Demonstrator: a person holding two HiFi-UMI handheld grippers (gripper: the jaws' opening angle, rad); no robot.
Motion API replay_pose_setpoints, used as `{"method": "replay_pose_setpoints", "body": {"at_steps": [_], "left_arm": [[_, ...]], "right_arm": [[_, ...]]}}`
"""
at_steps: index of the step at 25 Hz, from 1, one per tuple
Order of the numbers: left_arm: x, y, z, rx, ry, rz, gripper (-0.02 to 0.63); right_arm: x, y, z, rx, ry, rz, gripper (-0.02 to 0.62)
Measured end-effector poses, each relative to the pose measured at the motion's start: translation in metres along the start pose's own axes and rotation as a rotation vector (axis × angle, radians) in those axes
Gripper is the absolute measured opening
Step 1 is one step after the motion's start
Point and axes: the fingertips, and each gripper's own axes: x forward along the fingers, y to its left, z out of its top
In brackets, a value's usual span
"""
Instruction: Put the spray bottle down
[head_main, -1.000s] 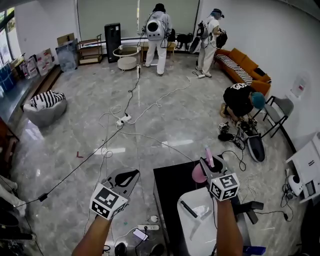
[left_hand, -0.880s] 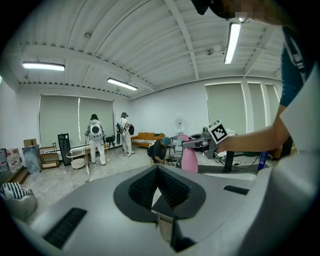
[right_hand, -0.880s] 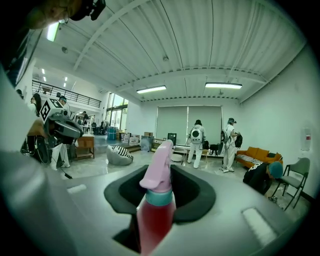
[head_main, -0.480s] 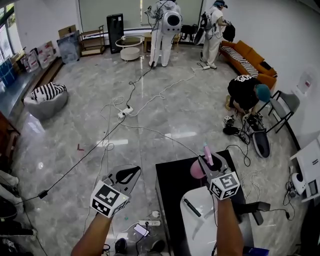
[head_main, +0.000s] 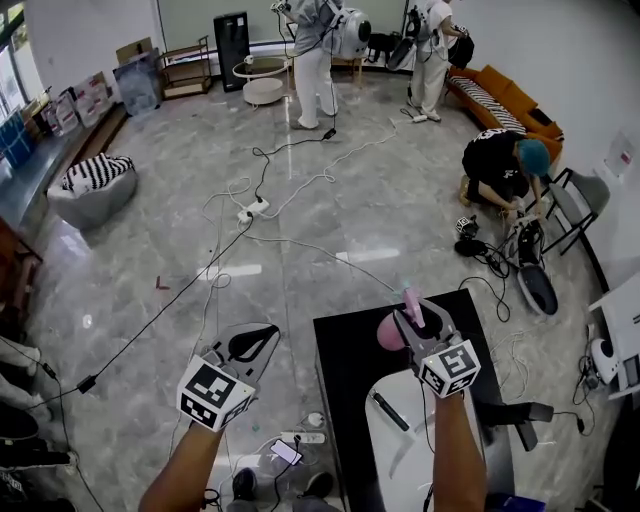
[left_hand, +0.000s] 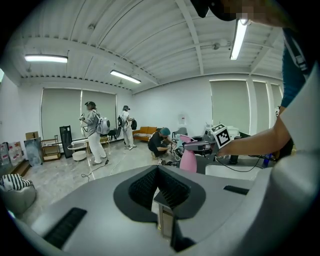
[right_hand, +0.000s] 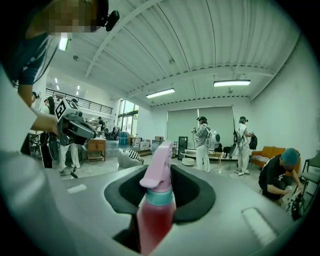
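A pink spray bottle (right_hand: 156, 212) stands upright between the jaws of the right gripper (head_main: 413, 320). The jaws pinch its body from both sides, and its pale pink trigger head and teal collar rise above them. Bottle and gripper hang over the far end of a black table (head_main: 340, 372); whether the bottle's base touches the tabletop cannot be told. Just behind the right gripper, nearer the person's arm, a white rounded surface (head_main: 400, 455) lies on the table with a dark pen-like object (head_main: 388, 411) on it.

Well off to that gripper's left, past the table's edge, the left gripper (head_main: 262, 338) is held over the grey marble floor (head_main: 150, 240), its jaws pressed together with nothing between them. Below it, a power strip (head_main: 296, 438) and a phone (head_main: 283, 453) lie on the floor.

Ahead of both grippers, cables (head_main: 262, 205) trail across the floor. Beyond the right gripper and off to its right, a person in a black shirt (head_main: 496, 170) crouches beside an orange sofa (head_main: 505, 100). Far ahead, two people wearing white backpacks (head_main: 345, 35) stand near the back wall.
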Motion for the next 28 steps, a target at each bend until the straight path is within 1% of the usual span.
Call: {"method": "replay_pose_setpoints", "body": {"at_steps": [6, 9, 13, 18, 21, 23, 28], "left_arm": [[0.009, 0.0, -0.012, -0.008, 0.003, 0.008, 0.006], [0.012, -0.001, -0.019, -0.012, 0.004, 0.008, 0.006], [0.014, -0.004, -0.024, -0.013, 0.009, 0.004, 0.006], [0.018, -0.005, -0.03, -0.013, 0.014, 0.005, 0.006], [0.017, -0.007, -0.028, -0.014, 0.015, 0.006, 0.006], [0.015, -0.006, -0.023, -0.014, 0.012, 0.005, 0.006], [0.006, -0.005, -0.004, -0.005, -0.006, 0.001, 0.006]], "right_arm": [[0.003, 0.007, -0.021, 0.008, -0.004, 0.031, 0.14], [0.003, 0.012, -0.029, -0.006, -0.01, 0.039, 0.14], [0.004, 0.014, -0.032, -0.028, -0.019, 0.046, 0.14], [0.004, 0.007, -0.038, -0.003, -0.043, 0.034, 0.143], [0.002, 0.005, -0.037, -0.003, -0.04, 0.032, 0.149], [0.003, 0.007, -0.034, -0.003, -0.032, 0.039, 0.186], [-0.001, 0.013, -0.018, -0.011, -0.024, 0.042, 0.202]]}}
